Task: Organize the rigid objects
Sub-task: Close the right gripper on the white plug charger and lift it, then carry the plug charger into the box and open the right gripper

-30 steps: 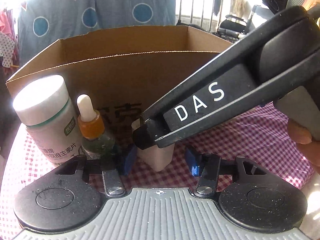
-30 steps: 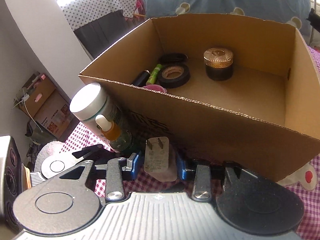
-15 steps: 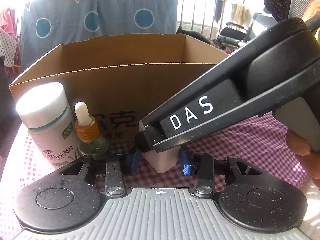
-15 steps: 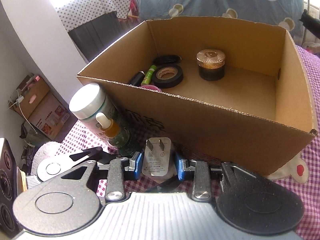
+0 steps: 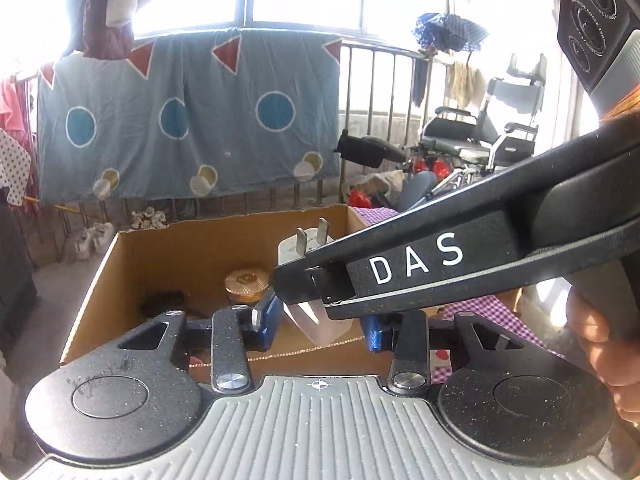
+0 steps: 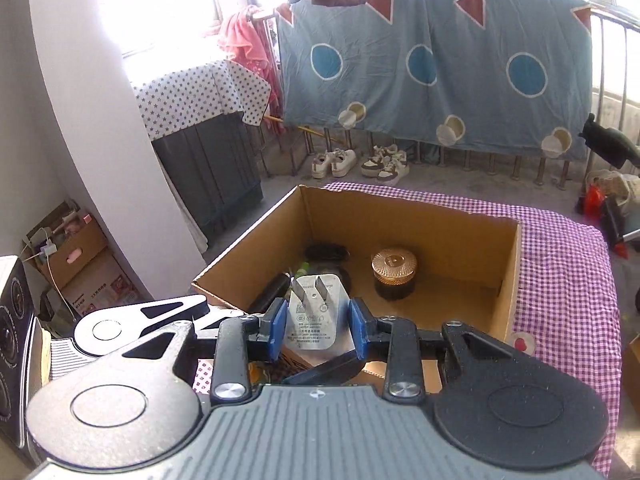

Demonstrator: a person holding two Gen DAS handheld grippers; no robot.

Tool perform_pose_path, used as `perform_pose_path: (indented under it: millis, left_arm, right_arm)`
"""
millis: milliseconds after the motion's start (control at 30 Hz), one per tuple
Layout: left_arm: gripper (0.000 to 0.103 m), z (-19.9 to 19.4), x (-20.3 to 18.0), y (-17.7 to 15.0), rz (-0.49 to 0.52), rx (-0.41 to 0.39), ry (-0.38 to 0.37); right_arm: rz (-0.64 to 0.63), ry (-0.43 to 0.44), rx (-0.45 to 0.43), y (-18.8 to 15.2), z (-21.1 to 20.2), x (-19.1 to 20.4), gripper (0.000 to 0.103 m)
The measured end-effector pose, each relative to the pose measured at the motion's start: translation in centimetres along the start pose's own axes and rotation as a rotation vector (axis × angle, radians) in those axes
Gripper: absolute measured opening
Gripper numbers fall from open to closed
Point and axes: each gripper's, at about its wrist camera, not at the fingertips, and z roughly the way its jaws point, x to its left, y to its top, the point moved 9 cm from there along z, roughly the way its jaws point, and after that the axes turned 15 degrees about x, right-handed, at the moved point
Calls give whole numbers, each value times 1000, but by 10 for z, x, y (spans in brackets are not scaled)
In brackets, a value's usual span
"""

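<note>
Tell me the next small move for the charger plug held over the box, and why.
Probably carry the white charger plug forward and lower it onto the bare floor of the cardboard box, beside the gold-lidded jar. The right gripper and left gripper both clamp it above the near wall, so it seems clear to go in; release only once it is down.

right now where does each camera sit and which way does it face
Left wrist: on the left gripper, facing forward and down into the cardboard box; its blue fingers, the crossing right gripper and a hand show.
Right wrist: on the right gripper, looking down into the box; its fingers pinch the white charger.
Shared: charger, box, gold-lidded jar, blue quilt.
</note>
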Motion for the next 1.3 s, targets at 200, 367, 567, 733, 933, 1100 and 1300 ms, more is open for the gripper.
perform_pose_path:
  millis: [200, 367, 567, 733, 933, 1100, 1300]
  left_arm:
    - [41, 68, 12, 45, -107, 168, -119]
    - [41, 113, 18, 56, -137, 272, -105]
    - [41, 135, 20, 50, -169, 377, -109]
    - [41, 146, 24, 51, -163, 408, -95]
    - [50, 157, 29, 52, -204, 441, -122]
    - [53, 153, 30, 52, -215, 453, -109]
    - [74, 114, 23, 55, -174, 398, -103]
  right_arm:
    - [65, 20, 82, 42, 40, -60, 37]
    - [107, 29, 148, 68, 86, -104, 36]
    - [170, 68, 213, 84, 132, -140, 35]
    - [172, 60, 239, 90, 154, -152, 33]
    - [140, 27, 241, 93, 162, -151, 33]
    - [140, 20, 222, 93, 155, -150, 33]
    - [175, 56, 124, 89, 104, -140, 35]
